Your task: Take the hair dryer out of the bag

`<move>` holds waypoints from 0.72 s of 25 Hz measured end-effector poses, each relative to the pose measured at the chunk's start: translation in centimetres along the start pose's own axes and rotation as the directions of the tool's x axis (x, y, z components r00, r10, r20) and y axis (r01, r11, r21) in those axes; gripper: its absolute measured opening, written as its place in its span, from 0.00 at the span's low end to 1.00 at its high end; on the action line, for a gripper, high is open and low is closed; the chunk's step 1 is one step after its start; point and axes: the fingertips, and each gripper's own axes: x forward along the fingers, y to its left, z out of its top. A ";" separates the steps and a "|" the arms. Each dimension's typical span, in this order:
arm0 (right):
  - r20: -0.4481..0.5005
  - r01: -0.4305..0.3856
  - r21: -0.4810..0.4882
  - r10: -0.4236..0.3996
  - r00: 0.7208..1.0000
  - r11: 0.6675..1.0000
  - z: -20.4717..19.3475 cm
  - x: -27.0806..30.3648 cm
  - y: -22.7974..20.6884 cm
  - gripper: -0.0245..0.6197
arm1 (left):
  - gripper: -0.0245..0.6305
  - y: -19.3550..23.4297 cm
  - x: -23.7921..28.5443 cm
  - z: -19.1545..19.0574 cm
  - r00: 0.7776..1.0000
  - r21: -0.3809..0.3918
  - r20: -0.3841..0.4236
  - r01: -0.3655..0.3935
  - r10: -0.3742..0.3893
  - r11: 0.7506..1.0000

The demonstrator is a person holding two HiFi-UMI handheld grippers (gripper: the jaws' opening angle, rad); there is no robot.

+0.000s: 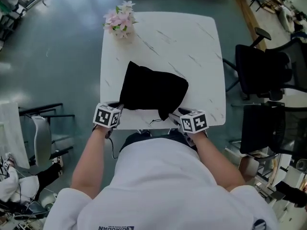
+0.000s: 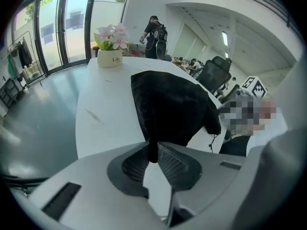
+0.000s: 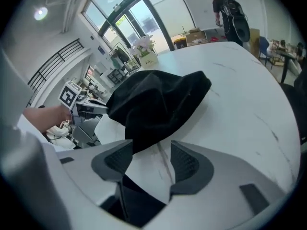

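barely started: left tool (image 2: 152, 153) pinching the bag (image 1: 153, 90) edge, right tool (image 3: 151, 161) wide open, dryer not out yet i think.

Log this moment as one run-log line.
left claw: shut on black bag corner | right claw: open at bag edge | hair dryer: not visible | bag: on white table

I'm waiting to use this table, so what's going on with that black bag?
A person stands at the white table with a gripper in each hand, working on the black bag that lies at its near edge. The left gripper pinches a fold of the bag's edge. The right gripper is open, with a corner of the bag hanging at its jaws. No hair dryer shows yet.
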 end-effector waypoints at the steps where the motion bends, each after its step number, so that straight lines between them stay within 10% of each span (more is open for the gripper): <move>1: -0.001 -0.017 0.013 0.017 1.000 1.000 -0.2 0.4 0.6 0.44 | 0.13 -0.1 0.0 0.0 1.000 0.006 0.002 0.007 -0.007 1.000; 8: 0.038 -0.077 0.012 0.076 0.996 0.997 0.4 1.9 4.0 0.35 | 0.12 -0.2 -1.2 0.9 0.994 -0.039 0.079 0.077 -0.073 0.996; 12: 0.049 -0.043 -0.073 0.047 0.998 0.996 0.4 1.7 4.6 0.10 | 0.11 -0.6 -1.5 1.5 0.981 -0.076 0.129 0.154 -0.144 0.985; 18: 0.021 -0.050 -0.140 0.054 0.998 0.989 -0.1 -0.2 3.4 0.09 | 0.11 0.5 -1.9 1.5 0.982 -0.087 0.160 0.112 -0.097 0.990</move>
